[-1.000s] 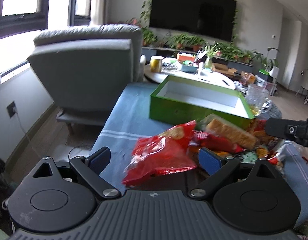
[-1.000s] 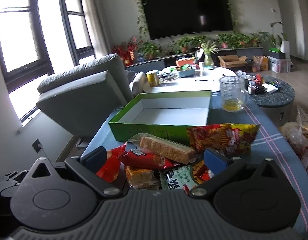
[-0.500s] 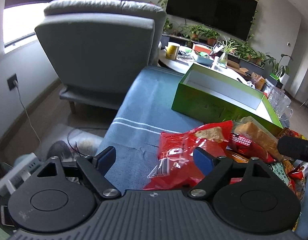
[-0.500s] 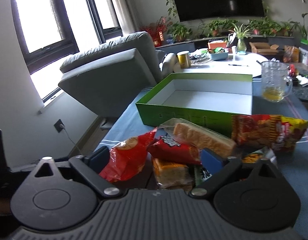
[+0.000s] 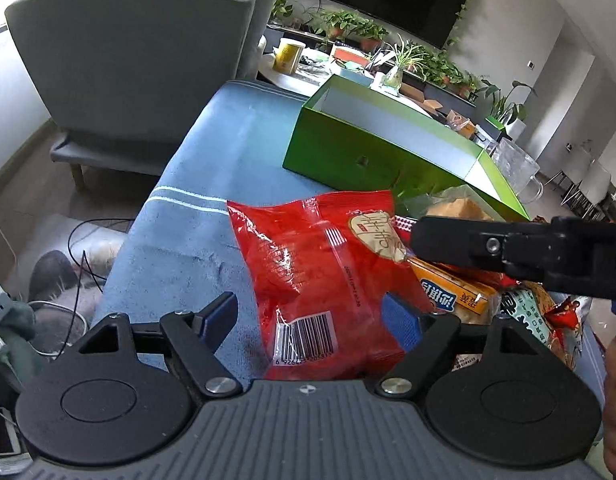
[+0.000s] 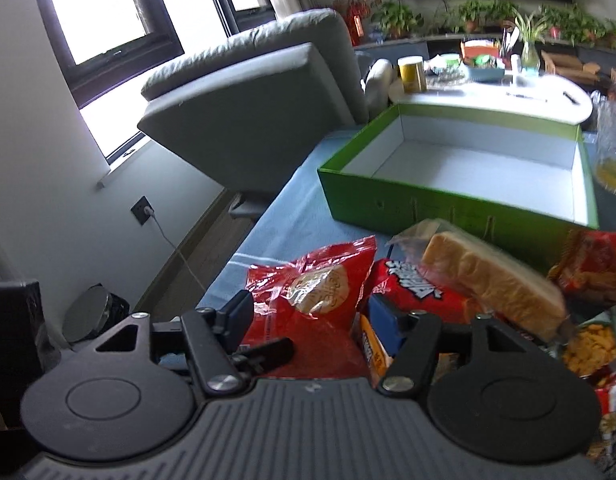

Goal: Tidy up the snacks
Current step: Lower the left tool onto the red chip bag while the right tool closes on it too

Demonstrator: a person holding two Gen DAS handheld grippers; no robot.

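Crinkly snack packets by a rigid green box

The left gripper (image 5: 312, 316) fingers are closing around the glossy red packet (image 5: 324, 264), not pressing; the right gripper (image 6: 312, 316) fingers are closing, wide apart, over the pile near the worktop's (image 5: 195, 224) cloth-covered edge.

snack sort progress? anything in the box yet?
Done: nothing; the green box shows only its bare white floor. In hand: left gripper is closing around the red snack bag, no grip yet; right gripper is open. Left: the whole pile, including the bread loaf.
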